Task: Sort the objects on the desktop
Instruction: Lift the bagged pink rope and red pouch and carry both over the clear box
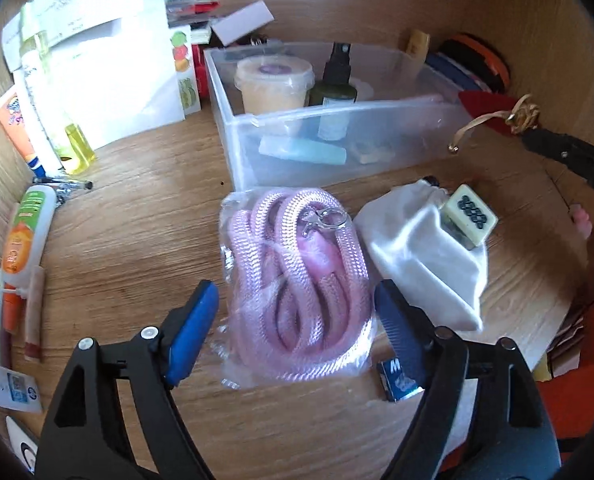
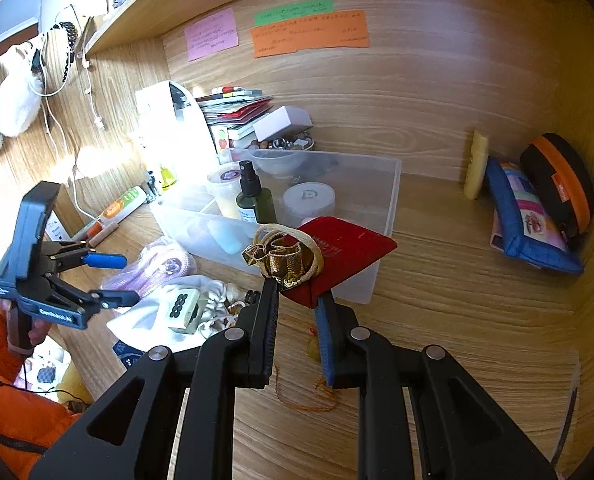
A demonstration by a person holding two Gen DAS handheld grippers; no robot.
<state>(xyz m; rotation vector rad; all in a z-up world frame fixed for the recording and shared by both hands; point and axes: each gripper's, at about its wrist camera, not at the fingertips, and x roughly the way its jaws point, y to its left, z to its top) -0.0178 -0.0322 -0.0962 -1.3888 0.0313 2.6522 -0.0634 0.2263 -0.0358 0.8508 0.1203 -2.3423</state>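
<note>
Sorting is under way on the wooden surface (image 2: 457, 300). The clear bin (image 1: 337, 152), already holding jars and a spray bottle, is lying just beyond. A bagged pink cord (image 1: 297, 280) is being straddled by the left tongs (image 1: 297, 312), standing apart, ungripped; closing is called for next. White pouch (image 1: 417, 256) is crowding alongside. A red pouch (image 2: 349, 256) is being pinched in the right tongs (image 2: 297, 304) at the bin's near rim.

Left gripper (image 1: 293, 320): black triangulated arms, silver pivot screws, 2 blue ribbed pads, white lettering on body. Right gripper (image 2: 297, 292): same build. Orange padded sleeve (image 2: 5, 408) worn.
</note>
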